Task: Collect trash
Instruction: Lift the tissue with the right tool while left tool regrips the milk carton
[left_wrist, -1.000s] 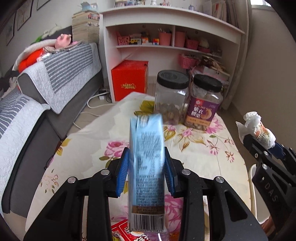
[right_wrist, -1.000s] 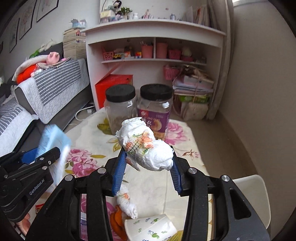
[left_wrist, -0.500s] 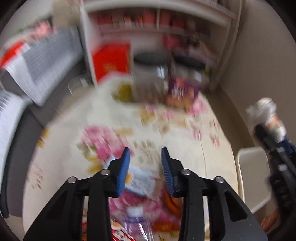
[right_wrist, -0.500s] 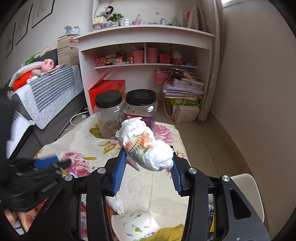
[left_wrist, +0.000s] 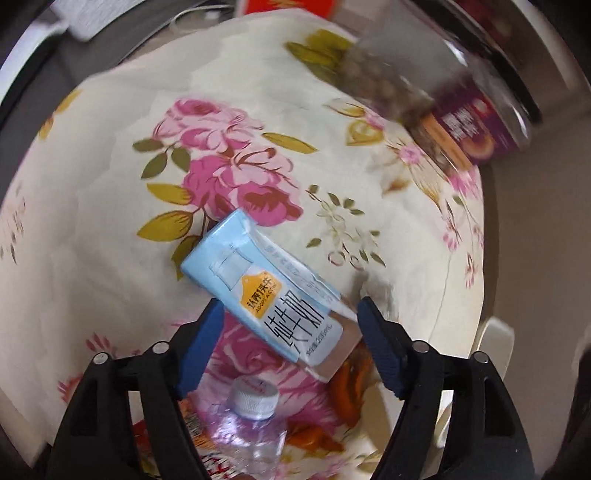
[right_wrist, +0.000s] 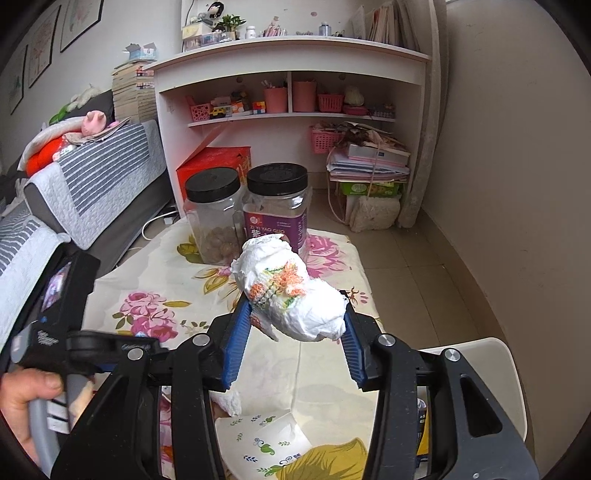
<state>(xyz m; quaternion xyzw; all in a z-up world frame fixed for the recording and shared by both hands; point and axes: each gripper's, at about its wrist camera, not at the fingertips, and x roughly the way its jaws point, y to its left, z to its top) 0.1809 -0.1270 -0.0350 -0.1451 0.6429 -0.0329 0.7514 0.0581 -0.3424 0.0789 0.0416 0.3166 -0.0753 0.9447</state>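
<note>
In the left wrist view a light blue milk carton (left_wrist: 266, 295) lies flat on the floral tablecloth (left_wrist: 110, 221). My left gripper (left_wrist: 290, 349) is open above it, its jaws astride the carton's near end without touching. A crushed clear bottle with a white cap (left_wrist: 251, 421) lies just below. In the right wrist view my right gripper (right_wrist: 293, 336) is shut on a crumpled white tissue wad (right_wrist: 291, 295), held above the table. A paper cup (right_wrist: 262, 443) and a yellow scrap (right_wrist: 328, 458) lie under it.
Two black-lidded jars (right_wrist: 247, 214) stand at the table's far end; they show blurred in the left wrist view (left_wrist: 443, 103). A white bin rim (right_wrist: 491, 373) is at the table's right side. A grey sofa (right_wrist: 92, 192) is left, white shelves (right_wrist: 291, 92) behind.
My left gripper let go of the blue carton, which now lies flat on the table, and tilted down over it with jaws open. My right gripper still holds the tissue wad.
</note>
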